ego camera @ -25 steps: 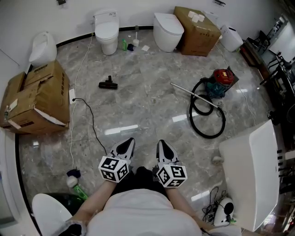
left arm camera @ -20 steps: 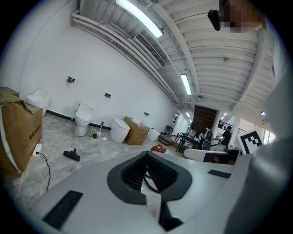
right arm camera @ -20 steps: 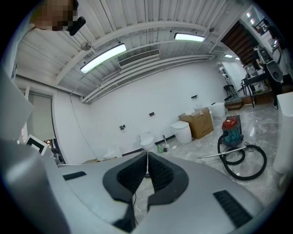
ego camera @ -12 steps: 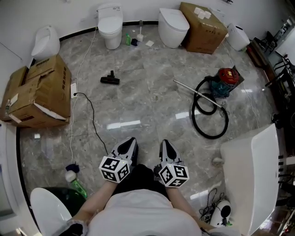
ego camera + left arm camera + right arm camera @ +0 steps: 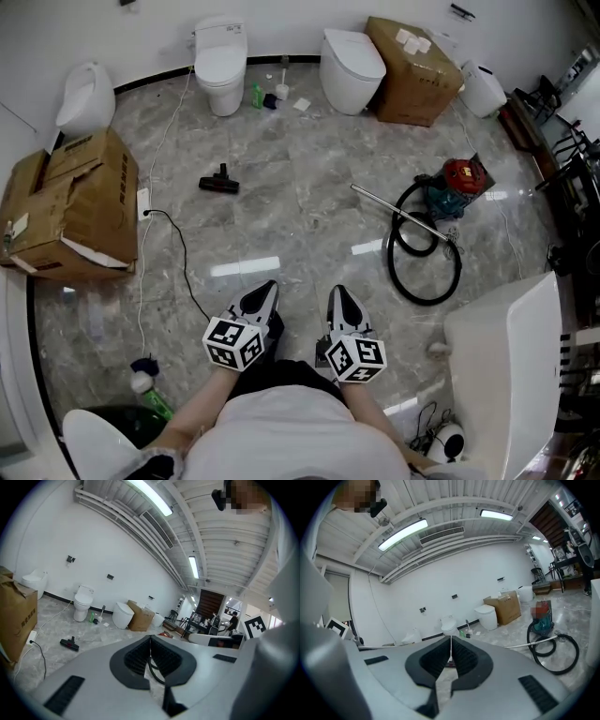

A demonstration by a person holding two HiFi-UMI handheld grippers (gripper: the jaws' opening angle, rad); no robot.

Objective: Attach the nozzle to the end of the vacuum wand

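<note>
The black floor nozzle [image 5: 218,179] lies alone on the marble floor, far ahead and left of me; it shows small in the left gripper view [image 5: 69,643]. The silver wand [image 5: 395,213] lies on the floor at the right, joined to a coiled black hose [image 5: 422,255] and a red and teal vacuum [image 5: 454,185]. In the right gripper view the wand [image 5: 529,643] points left from the hose. My left gripper [image 5: 264,292] and right gripper [image 5: 337,295] hover side by side near my body, both shut with nothing between the jaws.
An open cardboard box [image 5: 67,204] stands left, with a black cable [image 5: 178,255] trailing across the floor. Two toilets [image 5: 220,63] and another box [image 5: 412,56] line the far wall. A white fixture [image 5: 506,366] lies close on the right. A green bottle [image 5: 150,393] sits bottom left.
The whole scene has shifted slightly in the head view as I moved across the floor. Both grippers stay shut and keep their places in front of me.
</note>
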